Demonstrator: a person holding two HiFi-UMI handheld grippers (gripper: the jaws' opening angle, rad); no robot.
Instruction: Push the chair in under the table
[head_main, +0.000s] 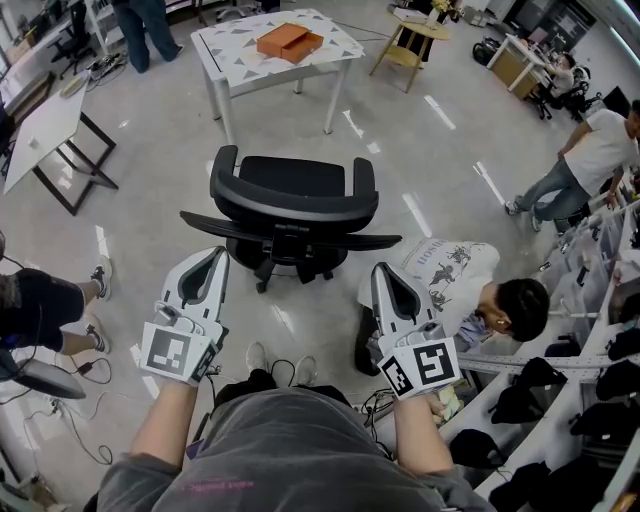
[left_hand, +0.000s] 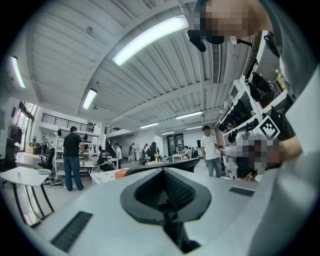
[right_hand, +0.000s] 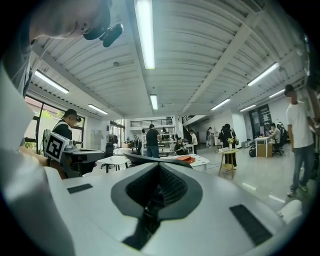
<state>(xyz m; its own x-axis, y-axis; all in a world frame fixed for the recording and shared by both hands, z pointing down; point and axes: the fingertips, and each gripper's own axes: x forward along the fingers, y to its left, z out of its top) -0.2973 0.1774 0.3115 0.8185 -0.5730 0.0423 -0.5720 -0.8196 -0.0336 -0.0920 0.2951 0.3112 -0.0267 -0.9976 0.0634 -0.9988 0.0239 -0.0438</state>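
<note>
A black office chair (head_main: 292, 205) on castors stands on the grey floor, its backrest toward me. Beyond it is a white table (head_main: 275, 50) with a patterned top and an orange box (head_main: 289, 41) on it. There is a gap of bare floor between chair and table. My left gripper (head_main: 216, 256) is shut and empty, held just short of the chair's left armrest. My right gripper (head_main: 381, 273) is shut and empty near the right armrest. In the left gripper view the chair's back edge (left_hand: 165, 167) shows past the shut jaws; in the right gripper view the chair's back edge (right_hand: 155, 159) shows too.
A person (head_main: 470, 290) crouches at my right beside shelving (head_main: 590, 360). Another person's legs (head_main: 60, 300) are at the left, with cables (head_main: 70, 400) on the floor. A white folding table (head_main: 45, 135) is at upper left, a wooden stool (head_main: 410, 40) at the back, people (head_main: 590, 160) at right.
</note>
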